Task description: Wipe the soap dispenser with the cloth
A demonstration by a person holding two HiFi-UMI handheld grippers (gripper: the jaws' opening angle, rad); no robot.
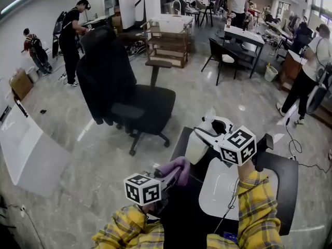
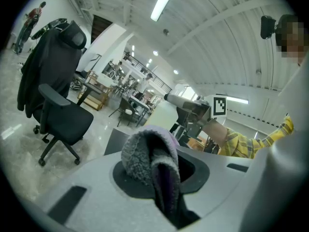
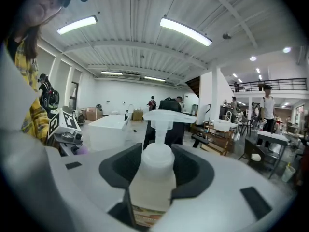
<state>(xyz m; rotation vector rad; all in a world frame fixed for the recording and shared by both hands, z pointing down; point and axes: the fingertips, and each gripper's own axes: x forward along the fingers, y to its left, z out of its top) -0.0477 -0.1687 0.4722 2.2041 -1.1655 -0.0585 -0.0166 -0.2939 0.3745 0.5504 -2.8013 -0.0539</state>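
Observation:
My right gripper is shut on the soap dispenser, a pale bottle with a white pump, and holds it above the far left corner of the black table. In the right gripper view the bottle stands upright between the jaws, its pump head sticking out to the right. My left gripper is shut on a fluffy purple-grey cloth, lower left of the bottle and apart from it. In the left gripper view the cloth bulges out of the jaws, and the right gripper shows beyond it.
A black office chair stands on the grey floor just beyond the table. A white tray lies on the table under my right arm. A white table is at the left. Wooden shelving, desks and several people fill the back.

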